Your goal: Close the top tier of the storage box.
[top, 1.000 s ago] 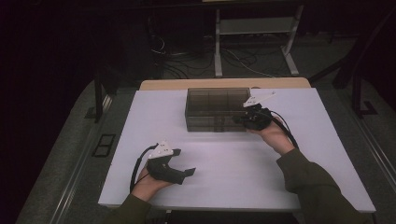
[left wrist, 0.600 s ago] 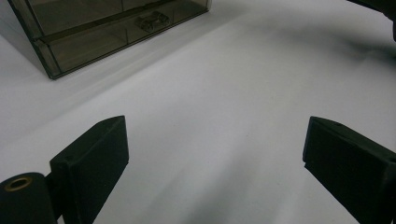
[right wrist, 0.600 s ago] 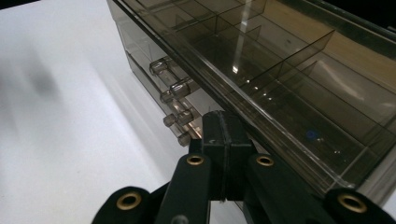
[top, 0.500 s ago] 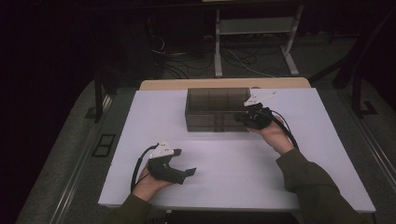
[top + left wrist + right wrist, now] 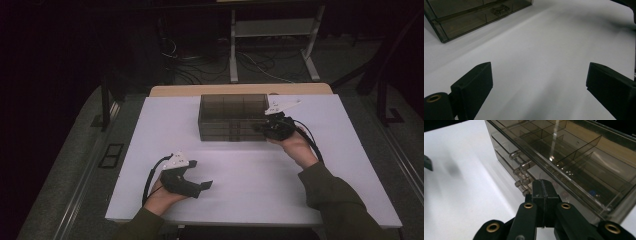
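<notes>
the right gripper (image 5: 543, 185) is pinched tight on nothing – its tip is at the smoky see-through plastic drawer box (image 5: 233, 117). the left gripper (image 5: 200, 183) is wide open, holding nothing.

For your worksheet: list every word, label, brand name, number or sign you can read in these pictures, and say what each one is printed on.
None can be read. The smoky clear drawer box, the white table top, the left gripper and the right gripper carry no legible writing in the high view or either gripper view.
</notes>
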A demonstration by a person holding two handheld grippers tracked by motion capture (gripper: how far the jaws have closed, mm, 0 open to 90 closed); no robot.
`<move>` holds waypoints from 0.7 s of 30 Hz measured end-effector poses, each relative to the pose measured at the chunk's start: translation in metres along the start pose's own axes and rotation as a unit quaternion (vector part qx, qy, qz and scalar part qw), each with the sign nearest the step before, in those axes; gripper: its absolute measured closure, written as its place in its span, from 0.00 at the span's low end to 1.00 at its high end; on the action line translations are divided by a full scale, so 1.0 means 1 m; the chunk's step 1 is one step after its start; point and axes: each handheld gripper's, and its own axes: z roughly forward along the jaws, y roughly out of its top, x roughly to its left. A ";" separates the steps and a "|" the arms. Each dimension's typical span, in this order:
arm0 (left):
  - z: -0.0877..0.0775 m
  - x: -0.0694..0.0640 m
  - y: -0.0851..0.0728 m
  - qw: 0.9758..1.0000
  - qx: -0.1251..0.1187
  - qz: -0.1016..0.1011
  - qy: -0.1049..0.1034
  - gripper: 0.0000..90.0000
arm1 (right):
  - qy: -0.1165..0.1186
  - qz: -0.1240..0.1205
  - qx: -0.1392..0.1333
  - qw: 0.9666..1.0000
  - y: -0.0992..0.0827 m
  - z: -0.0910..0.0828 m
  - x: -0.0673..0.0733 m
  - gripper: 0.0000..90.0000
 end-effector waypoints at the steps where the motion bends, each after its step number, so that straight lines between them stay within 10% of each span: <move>1: 0.000 0.000 0.000 1.000 -0.001 0.000 0.001 0.07 | 0.001 0.002 -0.002 1.000 -0.001 -0.002 -0.001 0.99; 21: -0.007 0.002 -0.003 1.000 -0.006 -0.003 0.011 0.07 | 0.022 0.017 -0.024 0.999 -0.022 -0.028 0.004 0.58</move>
